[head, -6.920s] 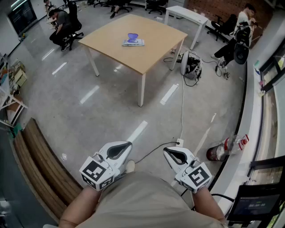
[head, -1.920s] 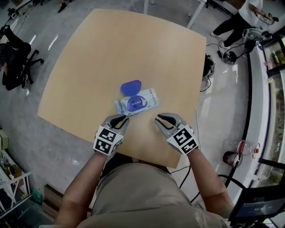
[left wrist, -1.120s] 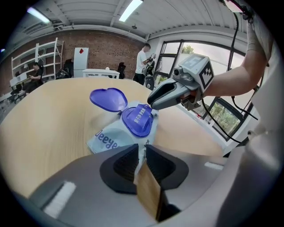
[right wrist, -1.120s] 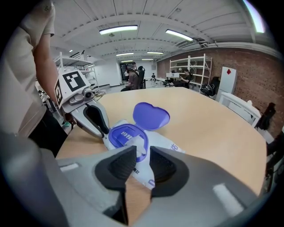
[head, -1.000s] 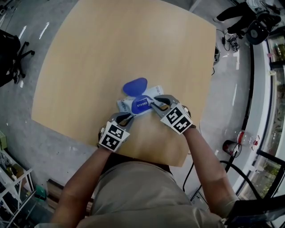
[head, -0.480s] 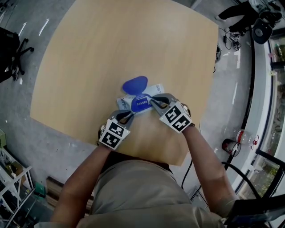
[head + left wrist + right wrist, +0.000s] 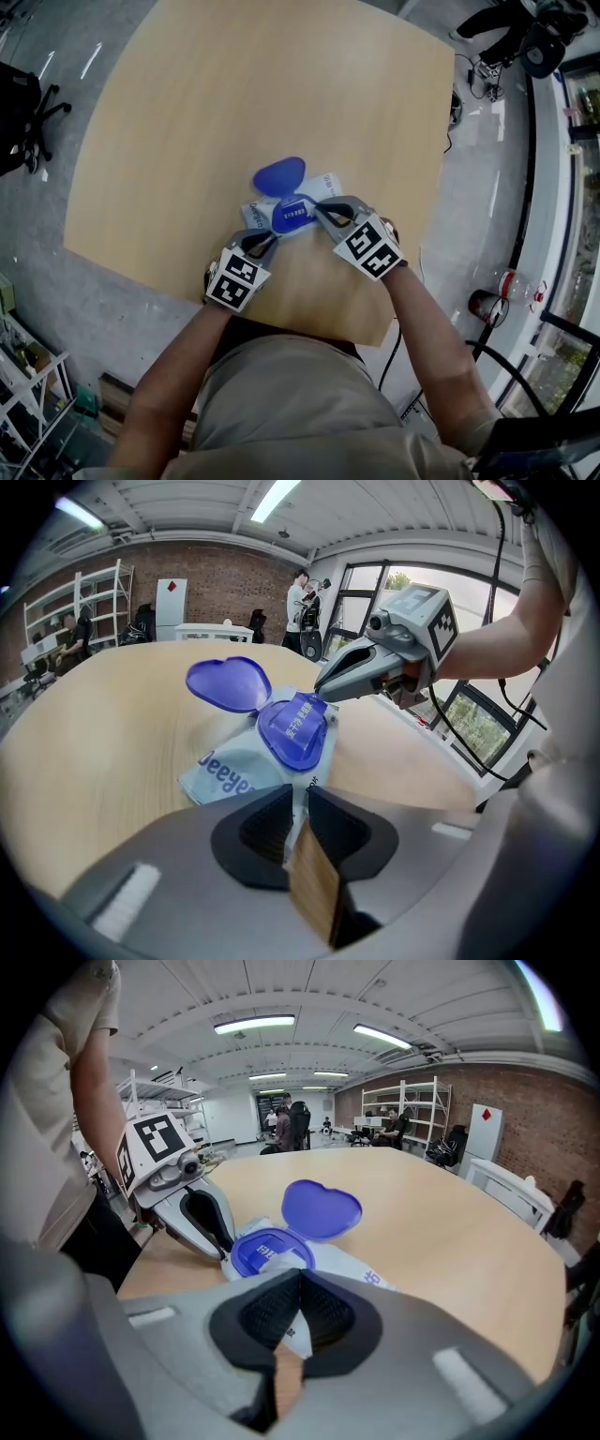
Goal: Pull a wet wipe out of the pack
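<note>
Pale-blue film wet-wipe pack [image 7: 327, 186], blue plastic lid [image 7: 278, 175] raised, between the grippers. Left gripper [image 7: 270, 235] clamps its edge; right gripper [image 7: 317, 208] pinches it at the opening.

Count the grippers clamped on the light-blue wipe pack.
2. The left gripper is shut on the light-blue soft wet wipe pack at its edge left of the open blue plastic flip lid. The right gripper is shut on the edge to the lid's right.

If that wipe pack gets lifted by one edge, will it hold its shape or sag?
Probably sags: the pack bends where the left gripper pinches its edge. Likely light, being flat film. The lid looks rigid, standing open unsupported.
</note>
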Available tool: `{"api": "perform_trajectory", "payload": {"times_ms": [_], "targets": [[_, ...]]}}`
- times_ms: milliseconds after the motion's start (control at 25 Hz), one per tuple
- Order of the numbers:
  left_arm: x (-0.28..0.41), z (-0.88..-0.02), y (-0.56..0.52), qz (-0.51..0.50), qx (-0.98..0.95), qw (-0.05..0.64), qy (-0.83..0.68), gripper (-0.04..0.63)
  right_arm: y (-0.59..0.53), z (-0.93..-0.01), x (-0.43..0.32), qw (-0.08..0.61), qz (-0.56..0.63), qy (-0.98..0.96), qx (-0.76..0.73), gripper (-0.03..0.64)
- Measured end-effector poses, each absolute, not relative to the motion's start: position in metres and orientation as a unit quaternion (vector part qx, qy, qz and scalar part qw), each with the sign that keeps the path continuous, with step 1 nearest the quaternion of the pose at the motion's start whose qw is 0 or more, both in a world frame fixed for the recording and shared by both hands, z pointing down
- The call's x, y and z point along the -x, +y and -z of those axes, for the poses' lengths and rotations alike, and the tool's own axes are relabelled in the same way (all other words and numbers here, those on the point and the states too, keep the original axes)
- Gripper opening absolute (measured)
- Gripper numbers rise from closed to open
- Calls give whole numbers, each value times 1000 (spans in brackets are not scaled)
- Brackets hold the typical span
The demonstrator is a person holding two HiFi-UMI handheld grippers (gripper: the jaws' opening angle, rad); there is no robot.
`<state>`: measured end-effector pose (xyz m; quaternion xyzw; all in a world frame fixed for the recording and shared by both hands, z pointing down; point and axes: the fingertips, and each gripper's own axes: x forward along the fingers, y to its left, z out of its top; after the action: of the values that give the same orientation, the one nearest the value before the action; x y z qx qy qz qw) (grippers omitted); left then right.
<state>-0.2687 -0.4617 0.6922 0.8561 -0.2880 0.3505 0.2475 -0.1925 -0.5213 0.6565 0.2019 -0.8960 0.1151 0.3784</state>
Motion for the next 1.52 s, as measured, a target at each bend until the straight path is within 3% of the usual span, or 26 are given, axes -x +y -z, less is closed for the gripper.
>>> {"api": "perform_trajectory", "payload": {"times_ms": [1520], "targets": [[263, -676, -448, -367, -836, 226, -339, 63, -510, -515, 127, 287, -42, -910, -298, 0]]}}
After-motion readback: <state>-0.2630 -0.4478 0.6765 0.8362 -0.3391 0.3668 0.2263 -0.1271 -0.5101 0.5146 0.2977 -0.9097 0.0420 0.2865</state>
